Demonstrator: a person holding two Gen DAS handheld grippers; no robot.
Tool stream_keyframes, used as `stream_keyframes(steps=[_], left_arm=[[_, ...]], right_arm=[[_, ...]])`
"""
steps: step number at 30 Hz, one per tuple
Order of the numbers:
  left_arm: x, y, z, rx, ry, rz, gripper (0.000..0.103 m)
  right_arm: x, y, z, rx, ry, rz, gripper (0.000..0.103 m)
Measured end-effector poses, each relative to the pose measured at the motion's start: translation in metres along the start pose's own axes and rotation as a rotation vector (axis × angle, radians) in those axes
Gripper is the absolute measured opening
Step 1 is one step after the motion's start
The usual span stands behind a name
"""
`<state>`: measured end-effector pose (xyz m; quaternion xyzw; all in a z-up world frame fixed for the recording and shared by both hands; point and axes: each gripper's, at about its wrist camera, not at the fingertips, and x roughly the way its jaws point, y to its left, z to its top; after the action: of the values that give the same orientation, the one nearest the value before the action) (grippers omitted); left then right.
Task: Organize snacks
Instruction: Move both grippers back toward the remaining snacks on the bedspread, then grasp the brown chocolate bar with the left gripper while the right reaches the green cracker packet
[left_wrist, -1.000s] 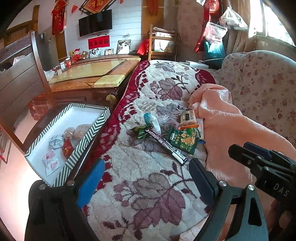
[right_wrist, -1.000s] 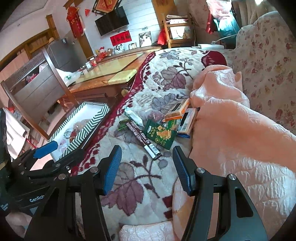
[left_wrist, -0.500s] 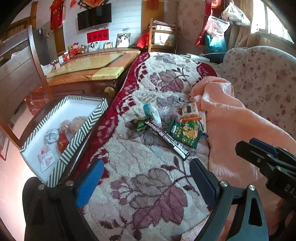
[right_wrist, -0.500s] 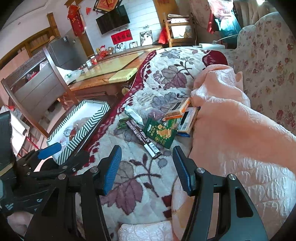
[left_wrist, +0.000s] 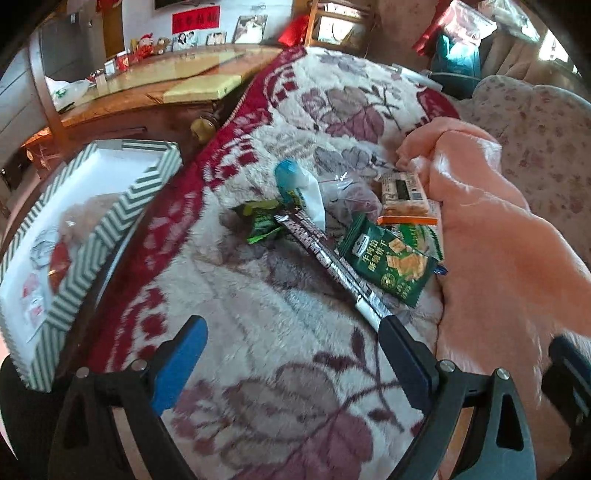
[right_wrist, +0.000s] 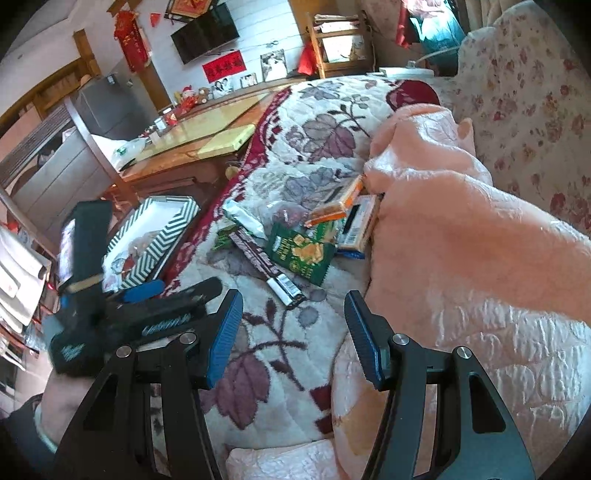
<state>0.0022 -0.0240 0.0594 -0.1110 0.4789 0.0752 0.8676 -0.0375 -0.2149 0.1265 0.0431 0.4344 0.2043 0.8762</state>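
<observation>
A pile of snack packs lies on the floral blanket: a green cracker bag, a long dark bar, a small green pack, a blue-white wrapper and orange-edged packs. A green-striped white box with several snacks inside sits to the left. My left gripper is open and empty, just short of the dark bar's near end. My right gripper is open and empty, nearer than the pile. The left gripper also shows in the right wrist view.
A pink blanket is heaped right of the snacks against a floral sofa back. A wooden table stands beyond the box. A wooden chair is at far left.
My left gripper has moved forward toward the snack pile, so the snacks look closer. The right gripper has barely moved. Both stay open.
</observation>
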Motion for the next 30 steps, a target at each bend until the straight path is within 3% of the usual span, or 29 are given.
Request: stream_keyframes(steps=[8,15,18,22,25,28,30], left_arm=[[0.037,-0.014,0.019,-0.046,0.053,-0.021,0.095],[0.075,-0.026,0.026,-0.030,0.134,0.027,0.095],[0.080,-0.008,0.024,-0.024,0.168,0.017,0.095],[0.068,0.036,0.022,-0.014,0.178,0.065,0.095],[0.059,0.067,0.019,-0.084,0.194,0.041,0.095],[0.048,0.071,0.022,-0.128,0.152,0.009,0.095],[0.044,0.056,0.026,-0.076,0.126,-0.024,0.095]], right_arm=[[0.017,-0.010,-0.001,0.032,0.047,-0.016,0.057],[0.033,-0.015,-0.004,0.039,0.093,-0.027,0.057],[0.039,-0.016,-0.007,0.037,0.118,-0.035,0.057],[0.040,-0.020,-0.007,0.056,0.122,-0.036,0.057],[0.043,-0.017,-0.006,0.056,0.123,-0.027,0.057],[0.049,-0.011,-0.006,0.036,0.139,-0.018,0.057],[0.051,-0.008,-0.008,0.026,0.151,-0.016,0.057]])
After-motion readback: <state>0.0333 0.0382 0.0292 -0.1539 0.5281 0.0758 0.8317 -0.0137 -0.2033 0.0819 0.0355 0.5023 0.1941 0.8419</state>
